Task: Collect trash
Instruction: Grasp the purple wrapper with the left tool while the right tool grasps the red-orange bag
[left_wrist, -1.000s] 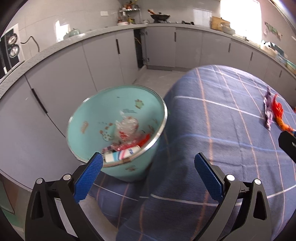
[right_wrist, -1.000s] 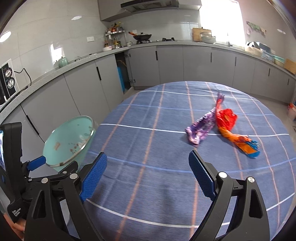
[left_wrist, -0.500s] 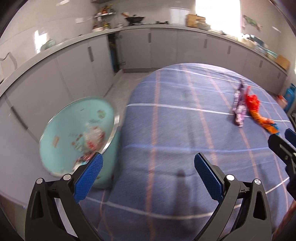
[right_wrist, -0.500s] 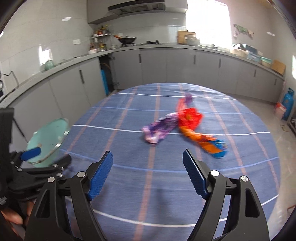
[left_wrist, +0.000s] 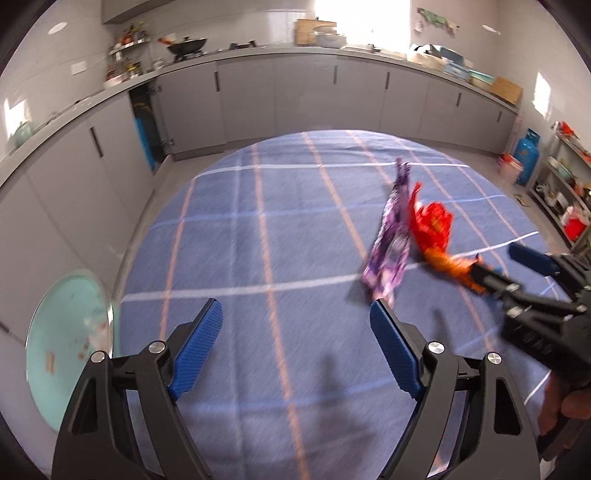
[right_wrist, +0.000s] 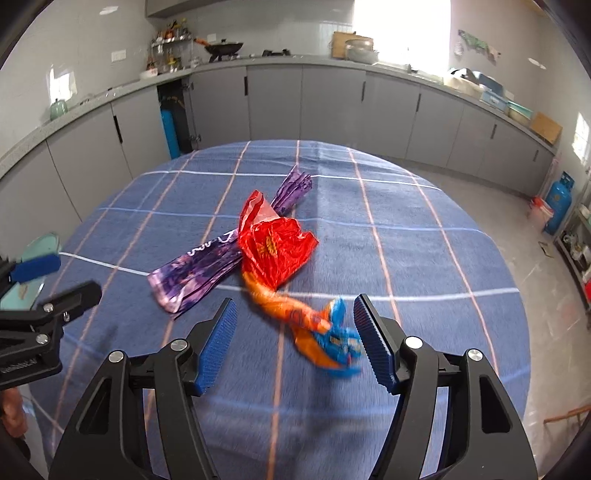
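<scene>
Grey kitchen cabinets curve round a desk under a blue checked cloth. On it lie a purple wrapper, a red plastic bag overlapping it, and an orange-and-blue wrapper trailing from the bag. The right claw is closing with that orange-and-blue wrapper between its blue pads, not yet pinched. The left claw is narrowing over bare cloth, empty. A mint-green bin stands beside the desk's left edge.
</scene>
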